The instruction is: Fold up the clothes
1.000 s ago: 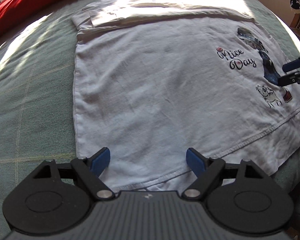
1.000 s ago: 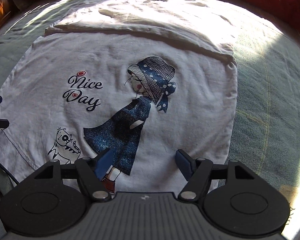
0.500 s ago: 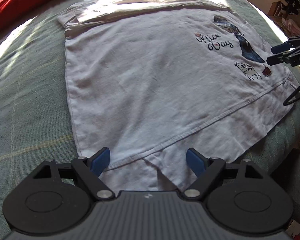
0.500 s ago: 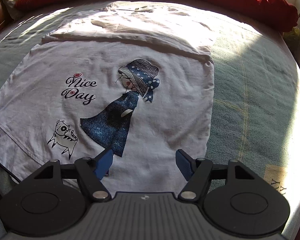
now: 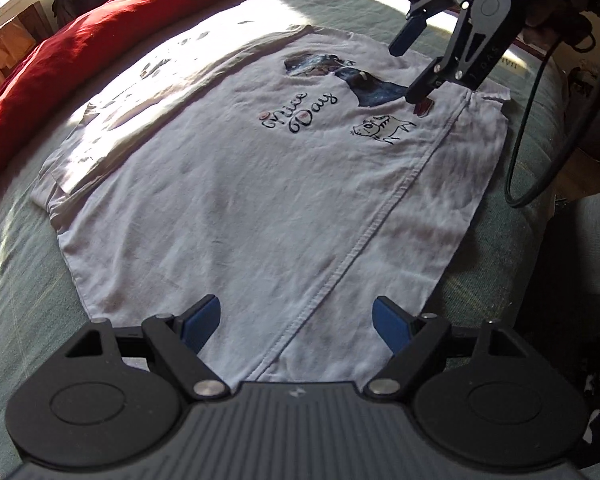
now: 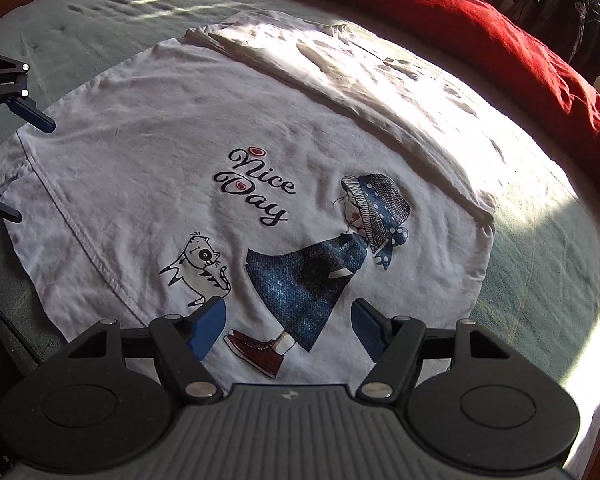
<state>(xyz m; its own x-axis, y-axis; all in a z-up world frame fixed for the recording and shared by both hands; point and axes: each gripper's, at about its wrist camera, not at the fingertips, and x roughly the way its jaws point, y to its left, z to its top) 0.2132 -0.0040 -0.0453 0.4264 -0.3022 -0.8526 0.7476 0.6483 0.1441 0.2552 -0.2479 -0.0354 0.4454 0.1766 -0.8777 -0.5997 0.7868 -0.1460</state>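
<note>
Shirt (image 5: pixel 240 208) lies flat on the bed (image 5: pixel 16 280), print side up, its far part folded over. Left tool (image 5: pixel 296 322): fingers apart, nothing between them, hem seam running just ahead between the tips. Right tool (image 6: pixel 288 326): fingers apart, poised above the printed shoe and skirt.

Left view only: right tool (image 5: pixel 408 68) seen from outside at far right, raised over the shirt's print corner, cable (image 5: pixel 540 128) trailing off the bed edge.

Right view only: left tool (image 6: pixel 16 160) at far left straddling the hem corner; print legible as "Nice Day". Red blanket (image 6: pixel 480 12) beyond the shirt in both views.
</note>
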